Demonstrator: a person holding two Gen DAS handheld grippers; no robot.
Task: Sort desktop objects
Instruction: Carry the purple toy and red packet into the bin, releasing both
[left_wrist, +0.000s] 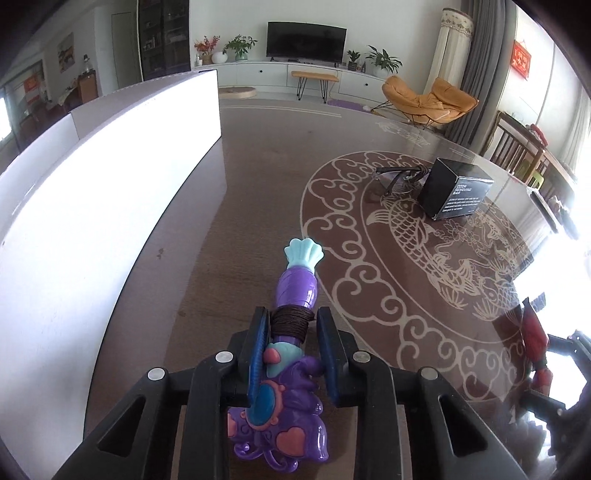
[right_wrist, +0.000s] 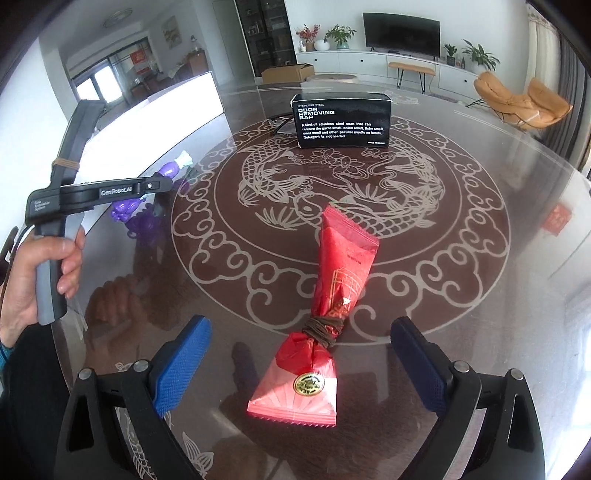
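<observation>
The left hand-held gripper (left_wrist: 291, 325) is clamped on a purple toy (left_wrist: 291, 354) at its brown cord wrapping, the toy lying on the glass-topped table (left_wrist: 258, 206) beside a white box (left_wrist: 92, 206). The right hand-held gripper (right_wrist: 301, 365) stands wide, its pads clear of the red packet (right_wrist: 325, 314) lying between them. Farther off stands a black odor removing bar box (right_wrist: 341, 120).

- Daylight, bright; white panel (left_wrist: 92, 206) at left blown out.
- Glass tabletop (right_wrist: 480, 295) mirrors room and hand; glare at far right.
- Strong fisheye bending, dark vignette at corners.
- Focus sharp throughout.
</observation>
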